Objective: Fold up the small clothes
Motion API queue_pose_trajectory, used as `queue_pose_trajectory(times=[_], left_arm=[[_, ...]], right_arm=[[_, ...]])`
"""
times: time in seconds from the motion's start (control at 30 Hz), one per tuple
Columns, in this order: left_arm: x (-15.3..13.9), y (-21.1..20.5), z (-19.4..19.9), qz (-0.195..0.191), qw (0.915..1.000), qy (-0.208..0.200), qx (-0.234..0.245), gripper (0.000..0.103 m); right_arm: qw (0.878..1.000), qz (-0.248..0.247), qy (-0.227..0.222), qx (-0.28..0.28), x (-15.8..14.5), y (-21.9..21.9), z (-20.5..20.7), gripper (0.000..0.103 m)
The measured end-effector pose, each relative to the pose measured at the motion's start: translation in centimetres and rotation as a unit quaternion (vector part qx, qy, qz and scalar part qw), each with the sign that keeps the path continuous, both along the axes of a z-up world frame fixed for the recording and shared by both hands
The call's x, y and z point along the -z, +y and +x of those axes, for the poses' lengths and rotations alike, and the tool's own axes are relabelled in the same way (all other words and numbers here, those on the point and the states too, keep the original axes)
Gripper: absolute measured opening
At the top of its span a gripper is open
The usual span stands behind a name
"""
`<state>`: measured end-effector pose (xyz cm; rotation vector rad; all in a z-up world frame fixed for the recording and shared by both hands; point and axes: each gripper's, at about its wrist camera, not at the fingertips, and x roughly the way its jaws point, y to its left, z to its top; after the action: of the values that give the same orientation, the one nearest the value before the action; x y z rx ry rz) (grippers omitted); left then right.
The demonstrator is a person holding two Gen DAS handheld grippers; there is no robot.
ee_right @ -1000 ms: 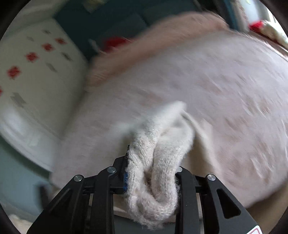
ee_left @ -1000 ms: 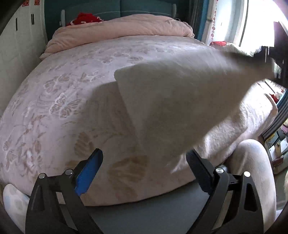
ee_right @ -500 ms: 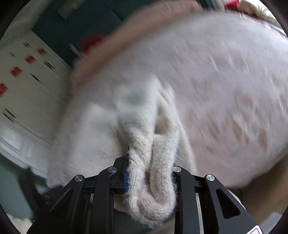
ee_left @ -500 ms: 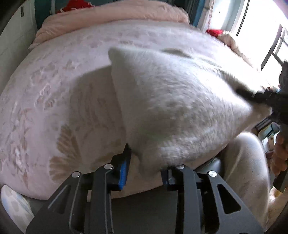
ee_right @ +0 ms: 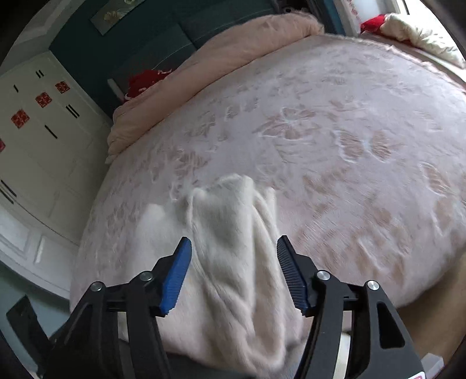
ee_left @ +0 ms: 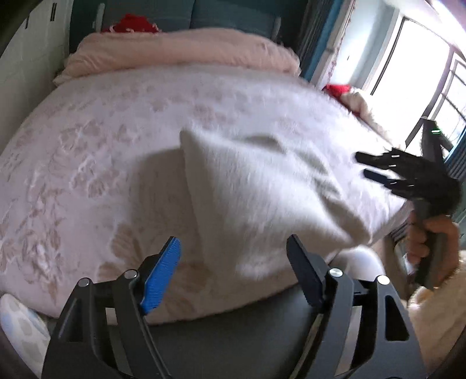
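Observation:
A cream knitted garment (ee_left: pixel 262 192) lies rumpled on the pink flowered bedspread (ee_left: pixel 102 151) near the bed's front edge. It also shows in the right wrist view (ee_right: pixel 230 247), bunched in ridges. My left gripper (ee_left: pixel 233 262) is open and empty, its jaws wide apart just in front of the garment's near edge. My right gripper (ee_right: pixel 233 262) is open, with the garment lying between and below its jaws, not pinched. The right gripper also shows in the left wrist view (ee_left: pixel 375 172), blurred, at the garment's right end.
A rolled pink duvet (ee_left: pixel 180 49) lies along the head of the bed, with red items (ee_left: pixel 131 24) behind it. White cupboards (ee_right: pixel 38 131) stand to the left. A window (ee_left: pixel 422 73) is at the right. The bed's front edge drops off close to me.
Both grippers have opened and let go of the garment. It has dropped from mid-air onto the bedspread near the front edge.

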<state>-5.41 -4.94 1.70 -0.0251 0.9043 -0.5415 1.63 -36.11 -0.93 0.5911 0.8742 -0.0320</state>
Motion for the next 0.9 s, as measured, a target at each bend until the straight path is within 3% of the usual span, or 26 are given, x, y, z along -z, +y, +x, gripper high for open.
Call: queue_pose_trajectory(times=[0.13, 0.2, 0.23, 0.3, 0.37, 0.43, 0.47, 0.5, 0.6, 0.73, 0.83, 0.9], left_arm=[[-0.2, -1.9, 2.0, -0.013, 0.9998, 0.011, -0.007, 0.074], [1.0, -2.9, 3.0, -0.009, 0.9993, 0.035, -0.008, 0.074], [1.7, -3.3, 3.6, -0.001, 0.9989, 0.046, -0.008, 0.073], [3.7, -4.6, 4.1, 0.027, 0.9973, 0.068, -0.008, 0.072], [5.2, -5.0, 4.3, 0.045, 0.9962, 0.073, -0.014, 0.078], [6.4, -4.8, 4.5, 0.041, 0.9950, 0.089, -0.016, 0.083], [7.0, -4.7, 4.8, 0.032, 0.9939, 0.104, -0.018, 0.083], [7.4, -4.6, 4.9, 0.025, 0.9933, 0.111, -0.020, 0.084], [6.6, -4.8, 4.5, 0.042, 0.9956, 0.082, -0.020, 0.085], [4.3, -3.8, 3.3, 0.036, 0.9981, 0.048, -0.015, 0.084], [3.3, -3.0, 2.8, 0.042, 0.9983, 0.032, -0.025, 0.084], [3.5, -2.7, 2.9, 0.053, 0.9972, 0.038, -0.036, 0.084]], right_arm=[[0.998, 0.005, 0.059, -0.014, 3.8, 0.4, 5.9, 0.060], [0.996, 0.006, 0.080, -0.027, 5.4, 1.2, 7.4, 0.018], [0.996, 0.002, 0.084, -0.035, 5.7, 1.5, 7.8, 0.012], [0.998, -0.012, 0.050, -0.030, 4.1, 1.5, 7.5, 0.011], [0.999, -0.024, 0.031, -0.013, 3.1, 0.9, 6.9, 0.010], [0.998, -0.035, 0.060, -0.008, 5.4, 0.2, 7.5, 0.010], [0.993, -0.053, 0.102, -0.025, 8.1, 0.5, 8.4, 0.011], [0.993, -0.061, 0.101, -0.032, 8.8, 0.6, 8.4, 0.011], [0.995, -0.062, 0.077, -0.017, 5.8, 0.6, 7.6, 0.014], [0.998, -0.066, 0.000, -0.020, -0.5, 2.8, 3.3, 0.020], [0.995, -0.064, -0.001, -0.070, -1.3, 6.2, 1.2, 0.019], [0.990, -0.084, 0.044, -0.101, 1.2, 8.4, 0.4, 0.019]])
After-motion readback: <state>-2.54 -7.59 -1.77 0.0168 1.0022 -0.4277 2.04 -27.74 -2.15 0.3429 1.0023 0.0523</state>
